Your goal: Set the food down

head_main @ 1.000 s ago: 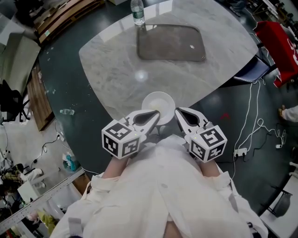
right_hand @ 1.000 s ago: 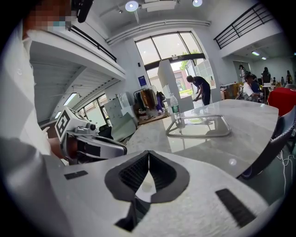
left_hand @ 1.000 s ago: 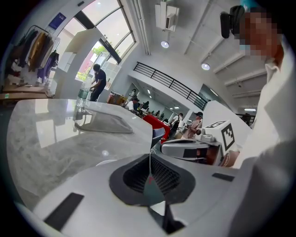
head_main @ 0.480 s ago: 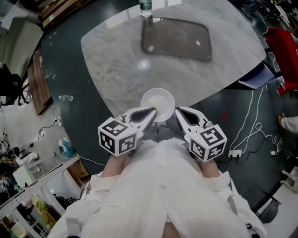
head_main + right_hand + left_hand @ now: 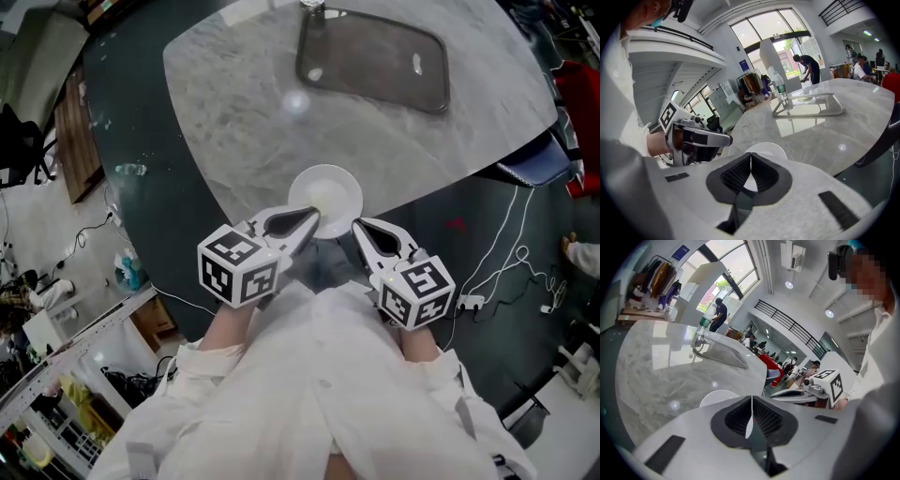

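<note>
Tray [image 5: 375,61] and bottle [image 5: 780,93] have slid toward the top edge of your head view since a second ago, and the bottle is now nearly cut off there. Both grippers have stayed close in front of your body. Your left gripper [image 5: 311,220] has its jaws pressed together with nothing between them, and so does your right gripper [image 5: 357,226]; each gripper view shows only a thin slit between the ribbed pads.

A white plate [image 5: 328,192] lies on the marble table [image 5: 234,112], just ahead of the two gripper tips and between them, near the table's edge on your side. Your left gripper's tip reaches the plate's near rim, though you cannot tell whether it touches. The right tip stands just beside the rim. The plate is too washed out to tell what lies on it. Well beyond both grippers lies the tray, with the bottle standing at its far corner.
</note>
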A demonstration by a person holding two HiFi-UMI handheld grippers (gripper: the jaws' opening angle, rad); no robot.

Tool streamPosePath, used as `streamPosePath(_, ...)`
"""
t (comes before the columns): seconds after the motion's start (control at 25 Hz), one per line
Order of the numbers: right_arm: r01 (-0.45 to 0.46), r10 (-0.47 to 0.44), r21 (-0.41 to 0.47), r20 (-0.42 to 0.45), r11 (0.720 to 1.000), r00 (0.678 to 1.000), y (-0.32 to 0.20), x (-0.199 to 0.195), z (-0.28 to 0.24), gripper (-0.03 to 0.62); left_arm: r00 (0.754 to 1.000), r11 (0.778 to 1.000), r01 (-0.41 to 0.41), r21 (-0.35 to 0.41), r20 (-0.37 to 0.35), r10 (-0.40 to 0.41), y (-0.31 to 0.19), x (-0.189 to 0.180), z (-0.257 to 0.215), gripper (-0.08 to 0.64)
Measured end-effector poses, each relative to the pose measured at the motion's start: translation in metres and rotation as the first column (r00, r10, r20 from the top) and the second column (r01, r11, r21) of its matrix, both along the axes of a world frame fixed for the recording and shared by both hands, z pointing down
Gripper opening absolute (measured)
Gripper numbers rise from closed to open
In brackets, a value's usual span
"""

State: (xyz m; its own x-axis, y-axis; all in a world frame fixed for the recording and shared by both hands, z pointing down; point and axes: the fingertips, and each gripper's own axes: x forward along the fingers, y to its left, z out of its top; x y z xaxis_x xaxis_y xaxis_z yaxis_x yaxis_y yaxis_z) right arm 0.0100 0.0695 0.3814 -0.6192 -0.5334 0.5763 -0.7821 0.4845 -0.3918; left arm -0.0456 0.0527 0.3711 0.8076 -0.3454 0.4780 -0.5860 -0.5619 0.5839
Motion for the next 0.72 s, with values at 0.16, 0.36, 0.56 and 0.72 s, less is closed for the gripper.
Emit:
streamPosePath(0.16, 0.025, -0.025, -0.053, -0.004, 0.998, 1.0, 0.004, -0.007, 0.017, 0.002, 1.0, 0.999, 0.011, -0.047, -0.016, -0.012, 0.007, 0.0, 0.015, 0.023)
streamPosePath(0.36, 0.059, -0.06, -0.107, -0.007, 0.993, 0.998, 0.007, -0.015, 0.035, 0.003, 1.0, 0.993, 0.002, -0.115, -0.02, -0.004, 0.019, 0.002, 0.037, 0.023)
streamPosePath(0.56, 0.075, -0.075, -0.157, 0.004, 0.985, 0.997, 0.008, -0.014, 0.051, 0.003, 0.999, 0.99, 0.019, -0.141, 0.044, -0.013, 0.014, -0.005, 0.058, 0.023)
streamPosePath(0.72, 0.07, -0.072, -0.179, -0.004, 0.981, 0.997, 0.008, -0.01, 0.062, 0.003, 0.997, 0.986, 0.042, -0.162, 0.072, -0.031, 0.011, -0.014, 0.071, 0.023)
